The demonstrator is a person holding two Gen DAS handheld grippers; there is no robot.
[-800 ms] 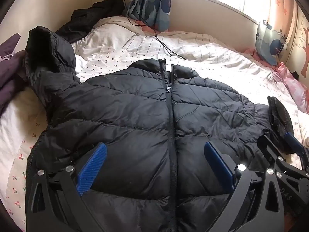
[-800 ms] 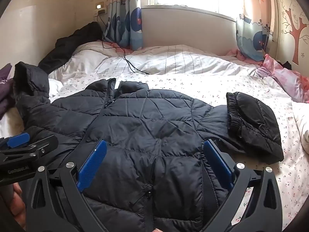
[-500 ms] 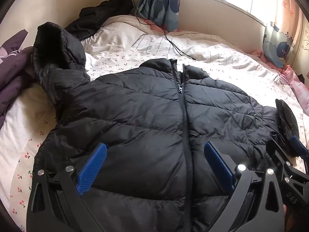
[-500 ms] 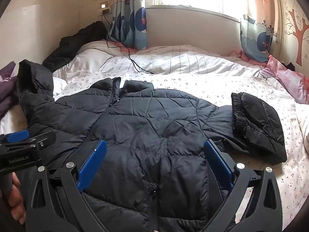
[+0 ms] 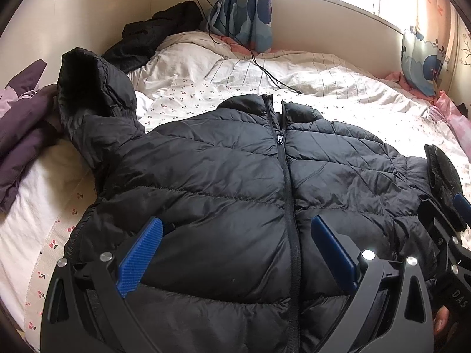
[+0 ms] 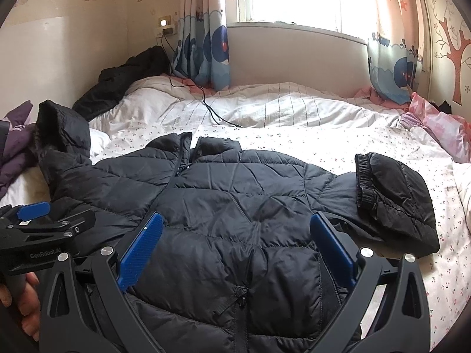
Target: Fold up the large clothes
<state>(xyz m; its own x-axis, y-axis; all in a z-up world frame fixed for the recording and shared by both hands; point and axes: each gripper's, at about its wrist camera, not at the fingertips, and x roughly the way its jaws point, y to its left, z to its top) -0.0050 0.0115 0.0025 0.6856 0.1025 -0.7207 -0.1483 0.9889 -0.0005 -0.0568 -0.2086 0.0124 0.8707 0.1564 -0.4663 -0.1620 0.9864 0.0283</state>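
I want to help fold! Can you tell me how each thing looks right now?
Black puffer jacket: spread flat on the bed, zipped nearly to the collar, unfolded.
Right sleeve: bent back on itself.
Left gripper: open, empty.
Right gripper: open, empty.
Charger cable: plugged into the wall.

Bed (image 5: 338, 88), curtains (image 6: 203, 41), purple garment (image 5: 20, 135)
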